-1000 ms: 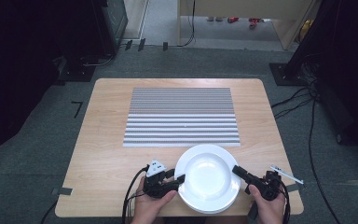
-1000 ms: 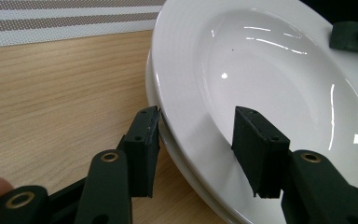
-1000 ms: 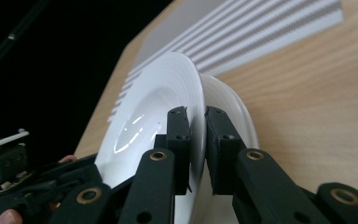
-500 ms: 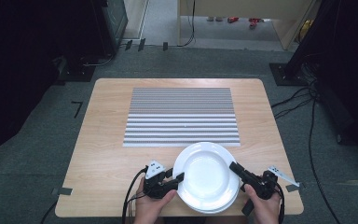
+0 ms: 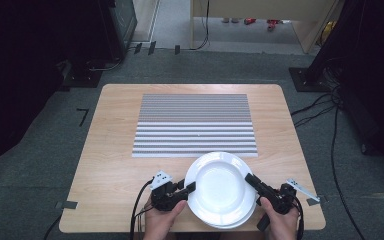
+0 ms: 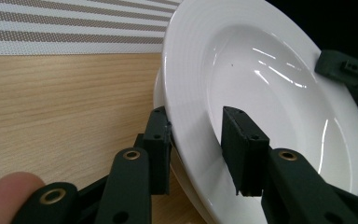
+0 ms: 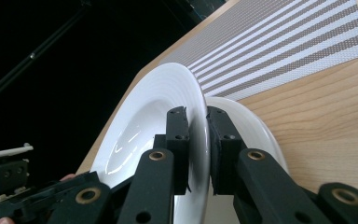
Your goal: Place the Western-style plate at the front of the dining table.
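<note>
From the high view, a stack of white plates sits at the table's point(image 5: 105, 150) near edge, about six o'clock, just below the striped placemat point(image 5: 195, 125). The top plate point(image 5: 220, 186) is flanked by both tools: the left gripper point(image 5: 189, 188) at its nine o'clock rim, the right gripper point(image 5: 250, 179) at its three o'clock rim, each equally close.

In the left gripper view, the top plate point(image 6: 261, 102) tilts up off the lower plate point(image 6: 161, 98). The jaws straddle its rim, one under, one over the inner slope, and have just been closing; the upper pad seems to stand off the surface, so I'd say the pinch isn't made yet.

In the right gripper view, the jaws are pressed together on the top plate's point(image 7: 144, 121) rim, with the lower plate point(image 7: 247, 121) behind. Any lift, I'd judge, depends on both rim grips sitting directly opposite across the plate.
</note>
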